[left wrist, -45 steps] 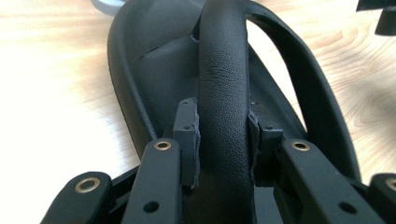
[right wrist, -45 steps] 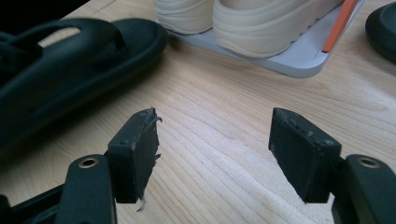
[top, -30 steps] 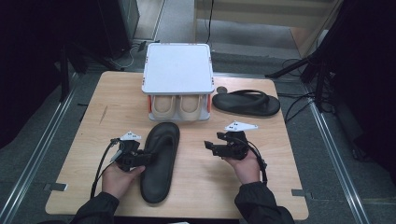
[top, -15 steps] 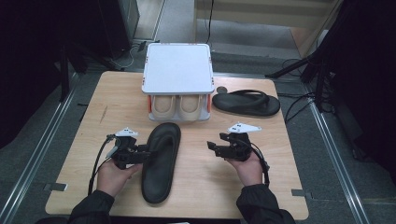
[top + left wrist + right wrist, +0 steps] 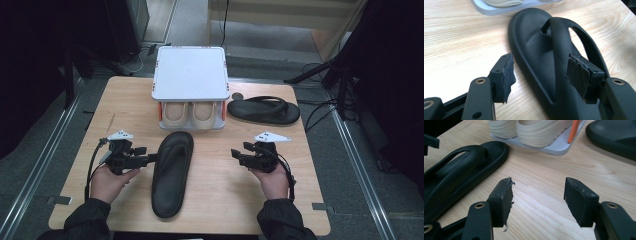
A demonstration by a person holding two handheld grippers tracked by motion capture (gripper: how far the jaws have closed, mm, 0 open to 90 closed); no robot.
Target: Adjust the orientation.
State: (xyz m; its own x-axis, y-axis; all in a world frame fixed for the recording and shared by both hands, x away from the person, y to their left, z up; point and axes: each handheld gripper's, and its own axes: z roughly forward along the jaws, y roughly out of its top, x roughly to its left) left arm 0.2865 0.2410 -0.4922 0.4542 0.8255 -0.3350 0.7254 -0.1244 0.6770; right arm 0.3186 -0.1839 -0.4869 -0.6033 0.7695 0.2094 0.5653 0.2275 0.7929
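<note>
Letting go of the black sandal (image 5: 172,172), my left gripper (image 5: 150,159) has just been opening; my right gripper (image 5: 235,155) gapes with nothing in it, so I back off slowly.

I can't read any text, label, brand, number or sign from here.
</note>
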